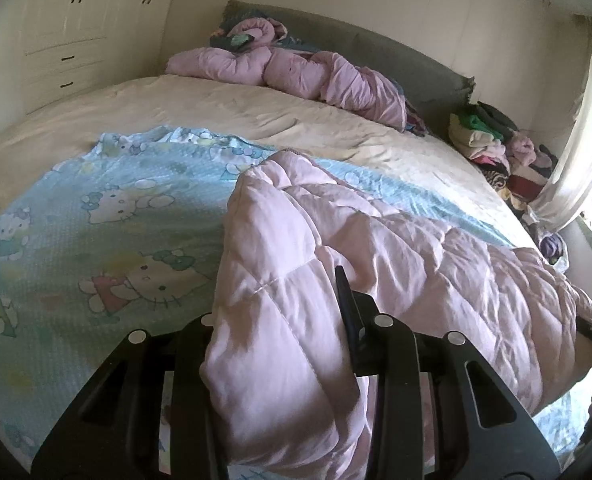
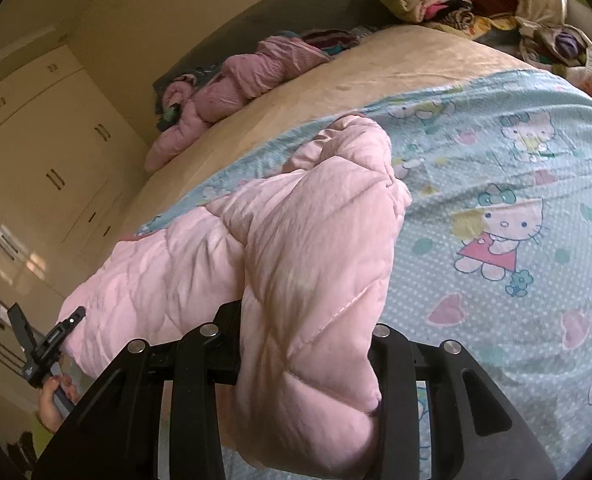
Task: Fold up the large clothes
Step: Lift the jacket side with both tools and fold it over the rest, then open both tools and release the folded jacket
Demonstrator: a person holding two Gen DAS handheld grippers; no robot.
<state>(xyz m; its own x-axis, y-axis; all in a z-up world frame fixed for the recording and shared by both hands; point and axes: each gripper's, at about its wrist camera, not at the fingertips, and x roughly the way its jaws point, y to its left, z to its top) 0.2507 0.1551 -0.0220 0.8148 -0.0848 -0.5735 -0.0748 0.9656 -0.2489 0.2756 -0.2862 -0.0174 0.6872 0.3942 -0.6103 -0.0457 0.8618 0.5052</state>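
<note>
A pale pink quilted garment (image 1: 396, 240) lies bunched on a light blue cartoon-cat blanket (image 1: 108, 208) spread over the near part of the bed. My left gripper (image 1: 280, 344) is shut on one end of the pink garment, which bulges between and over its fingers. My right gripper (image 2: 308, 344) is shut on the other end of the pink garment (image 2: 288, 240), lifted a little above the blue blanket (image 2: 496, 208). The left gripper also shows at the left edge of the right wrist view (image 2: 44, 340).
The bed has a cream sheet (image 1: 256, 108). A darker pink padded jacket (image 1: 296, 72) lies by the grey headboard (image 1: 396, 52). A heap of mixed clothes (image 1: 496, 144) stands at the bed's far right by a curtain. White wardrobes (image 1: 68, 20) line the left wall.
</note>
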